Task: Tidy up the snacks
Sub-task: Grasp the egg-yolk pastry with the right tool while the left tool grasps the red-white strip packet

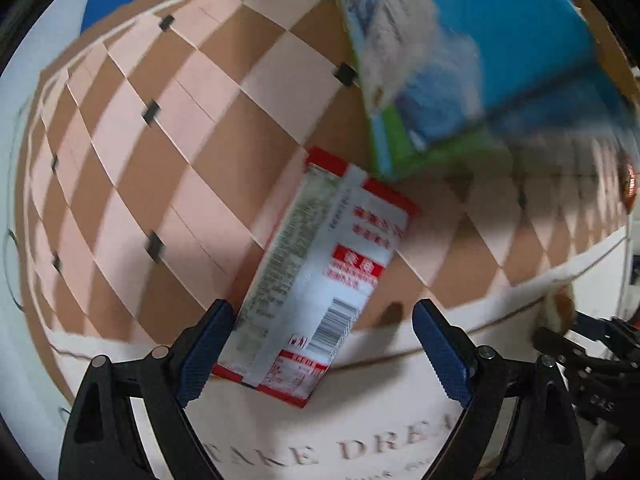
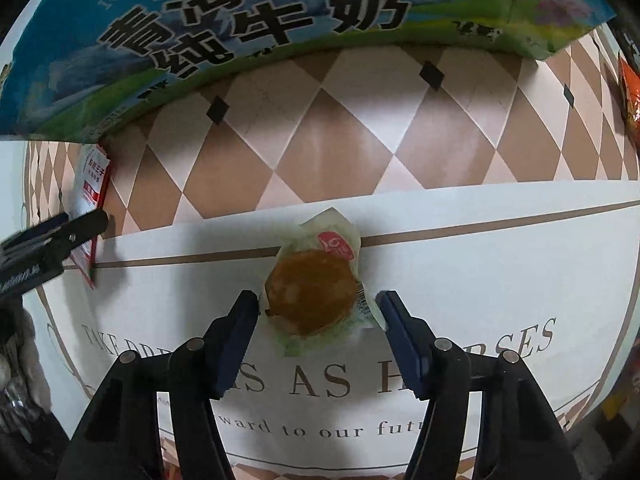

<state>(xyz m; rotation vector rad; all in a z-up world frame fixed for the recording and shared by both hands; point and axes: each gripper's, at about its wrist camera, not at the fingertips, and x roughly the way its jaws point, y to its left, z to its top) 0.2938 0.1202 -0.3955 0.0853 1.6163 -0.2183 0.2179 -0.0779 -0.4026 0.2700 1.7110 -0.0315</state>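
Red-and-white packaging marks the snack packet [image 1: 316,280] that lies between the fingers of the left tongs [image 1: 324,344]. Its long axis runs from low near the left finger [image 1: 208,352] up and away to the right, toward the blue-and-green milk carton box [image 1: 460,60] standing further back on the surface [image 1: 160,160]. The barcode end sits nearest the camera and the far end stops just short of the box. The left tongs stand wide apart; the left blue pad appears to touch the packet's edge, while the right pad [image 1: 444,356] is well clear of it, so nothing is clamped. The packet straddles the border between the brown-and-pink diamond pattern and the white band of the cloth with printed lettering [image 1: 360,452].

From the right wrist view, a round brown pastry in a clear wrapper [image 2: 312,292] rests on the white band, between the fingers of the right tongs [image 2: 318,304]. The wrapper's long axis points away from the camera, with its red logo at the far end. The right tongs are open around it, both pads just beside the wrapper's edges without squeezing it. An orange bag [image 2: 630,92] shows at the far right edge.
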